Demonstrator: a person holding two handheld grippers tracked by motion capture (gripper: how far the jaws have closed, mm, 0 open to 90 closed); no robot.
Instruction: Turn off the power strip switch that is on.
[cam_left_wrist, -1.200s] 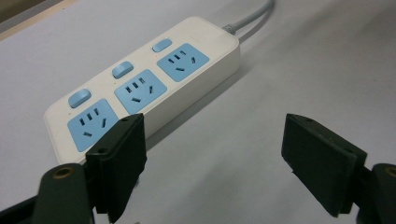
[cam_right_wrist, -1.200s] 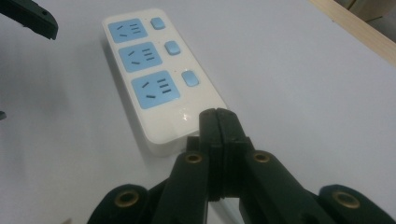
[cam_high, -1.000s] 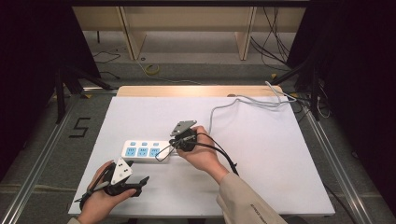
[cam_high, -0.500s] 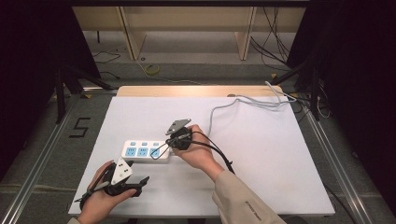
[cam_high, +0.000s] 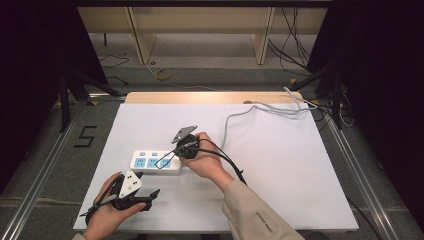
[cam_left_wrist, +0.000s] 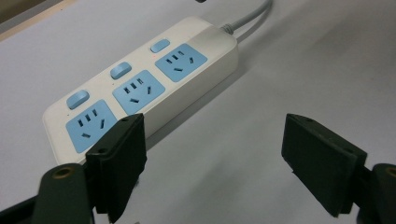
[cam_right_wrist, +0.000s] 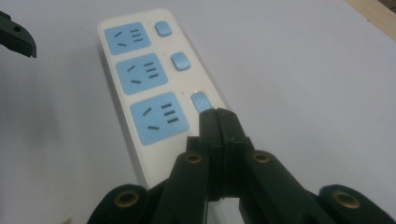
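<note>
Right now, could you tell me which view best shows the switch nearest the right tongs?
The right gripper view: the switch sits large just beyond the shut right tongs. The left gripper view shows it smaller at the strip's cable end; in the high view it is tiny.

worktop (cam_high: 280, 180): white, wooden far edge
floor mark (cam_high: 85, 136): black "5", left of worktop
yellow cable coil (cam_high: 162, 75): floor beyond worktop
wooden shelf legs (cam_high: 137, 35): behind

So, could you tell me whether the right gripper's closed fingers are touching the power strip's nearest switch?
Cannot tell. In the right gripper view the shut fingers of the right gripper overlap the lower edge of the nearest switch on the power strip, hiding any contact or gap.
</note>
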